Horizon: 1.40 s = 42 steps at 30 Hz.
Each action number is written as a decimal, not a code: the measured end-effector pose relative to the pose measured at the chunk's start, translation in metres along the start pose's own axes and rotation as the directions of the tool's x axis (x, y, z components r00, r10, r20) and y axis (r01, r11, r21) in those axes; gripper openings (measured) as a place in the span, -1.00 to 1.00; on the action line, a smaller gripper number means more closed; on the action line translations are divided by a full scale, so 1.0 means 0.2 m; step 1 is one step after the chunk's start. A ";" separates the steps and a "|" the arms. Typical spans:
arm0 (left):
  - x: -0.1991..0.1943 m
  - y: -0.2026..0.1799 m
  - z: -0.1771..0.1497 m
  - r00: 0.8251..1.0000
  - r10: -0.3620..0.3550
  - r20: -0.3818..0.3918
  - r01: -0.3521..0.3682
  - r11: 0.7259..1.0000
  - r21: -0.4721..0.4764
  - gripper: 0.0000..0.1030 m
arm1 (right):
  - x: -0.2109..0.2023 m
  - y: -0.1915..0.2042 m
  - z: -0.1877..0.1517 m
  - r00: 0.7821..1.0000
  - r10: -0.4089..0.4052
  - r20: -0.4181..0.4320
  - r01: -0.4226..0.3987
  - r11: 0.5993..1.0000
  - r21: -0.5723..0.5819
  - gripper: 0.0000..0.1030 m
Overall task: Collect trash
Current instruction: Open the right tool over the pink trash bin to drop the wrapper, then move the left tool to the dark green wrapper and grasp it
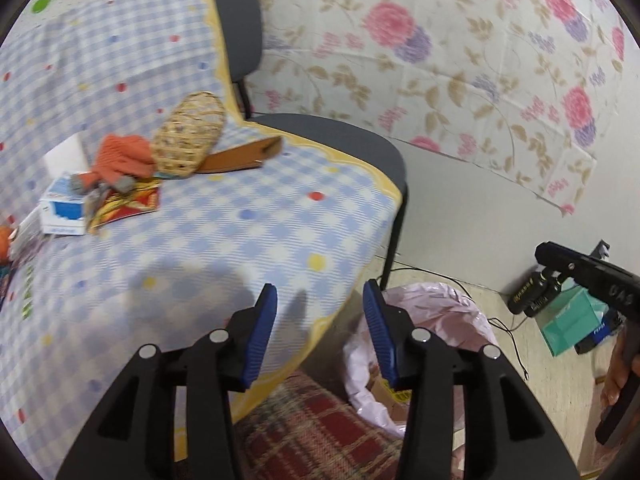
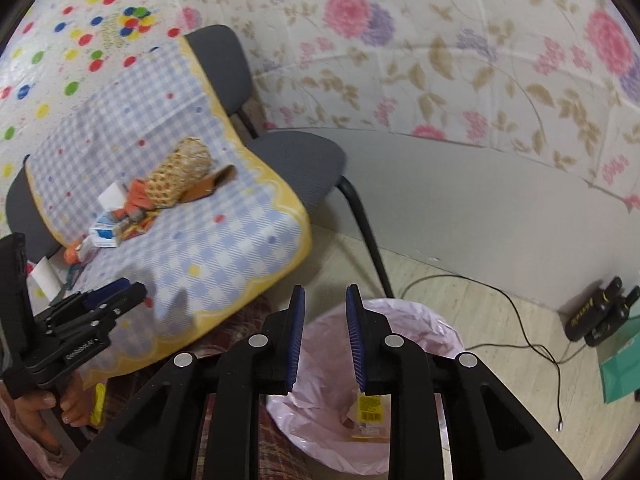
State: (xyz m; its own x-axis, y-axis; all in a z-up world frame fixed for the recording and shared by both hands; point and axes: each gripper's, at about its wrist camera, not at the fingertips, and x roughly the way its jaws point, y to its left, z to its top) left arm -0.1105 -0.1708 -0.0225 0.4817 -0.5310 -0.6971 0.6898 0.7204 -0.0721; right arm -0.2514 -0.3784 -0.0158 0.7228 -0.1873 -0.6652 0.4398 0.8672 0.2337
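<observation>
A bin lined with a pink bag (image 2: 400, 344) stands on the floor beside the chairs, with a yellow packet (image 2: 370, 410) inside; it also shows in the left wrist view (image 1: 432, 320). My right gripper (image 2: 326, 338) is open and empty right above the bin. My left gripper (image 1: 320, 332) is open and empty over the front edge of the checked cloth (image 1: 224, 232). On the cloth lie a red and yellow wrapper (image 1: 128, 204), a blue and white box (image 1: 64, 208), an orange cloth (image 1: 120, 156), a woven basket (image 1: 188, 136) and a brown case (image 1: 244, 156).
Two grey chairs (image 1: 340, 136) carry the cloth. A flowered wall covering (image 1: 440, 60) hangs behind. On the floor are a black cable (image 2: 520, 340), dark bottles (image 2: 596, 316), a green box (image 1: 568, 320) and a red plaid rug (image 1: 320, 432).
</observation>
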 end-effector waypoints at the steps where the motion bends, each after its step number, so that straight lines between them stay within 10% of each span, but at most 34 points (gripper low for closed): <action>1: -0.01 0.02 0.00 1.000 0.006 0.002 -0.006 1.000 -0.007 -0.14 | -0.01 0.03 0.02 1.000 0.007 0.006 -0.007 1.000 -0.015 -0.53; 18: -0.19 0.62 -0.01 0.971 0.240 0.016 -0.233 0.953 -0.192 0.28 | 0.21 0.68 0.29 0.992 0.127 0.023 -0.116 0.956 -0.271 -0.36; 25: -0.23 0.95 -0.02 0.921 0.390 -0.011 -0.378 0.887 -0.266 0.45 | 0.35 0.90 0.36 0.985 0.172 0.013 -0.157 0.928 -0.338 0.07; 37: -0.21 1.61 -0.08 0.819 0.550 -0.162 -0.566 0.729 -0.385 0.47 | 0.62 1.23 0.47 0.968 0.250 -0.005 -0.232 0.891 -0.389 0.06; 42: -0.16 1.81 -0.09 0.832 0.510 -0.217 -0.550 0.713 -0.434 0.47 | 0.69 1.32 0.50 0.965 0.263 -0.009 -0.245 0.882 -0.402 0.05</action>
State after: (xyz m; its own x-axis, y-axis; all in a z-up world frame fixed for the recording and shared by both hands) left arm 0.1152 0.1142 -0.0391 0.6358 0.0221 -0.7716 -0.0077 0.9997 0.0223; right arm 0.0181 -0.2220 0.0244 0.8080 0.0519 -0.5869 -0.0029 0.9965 0.0841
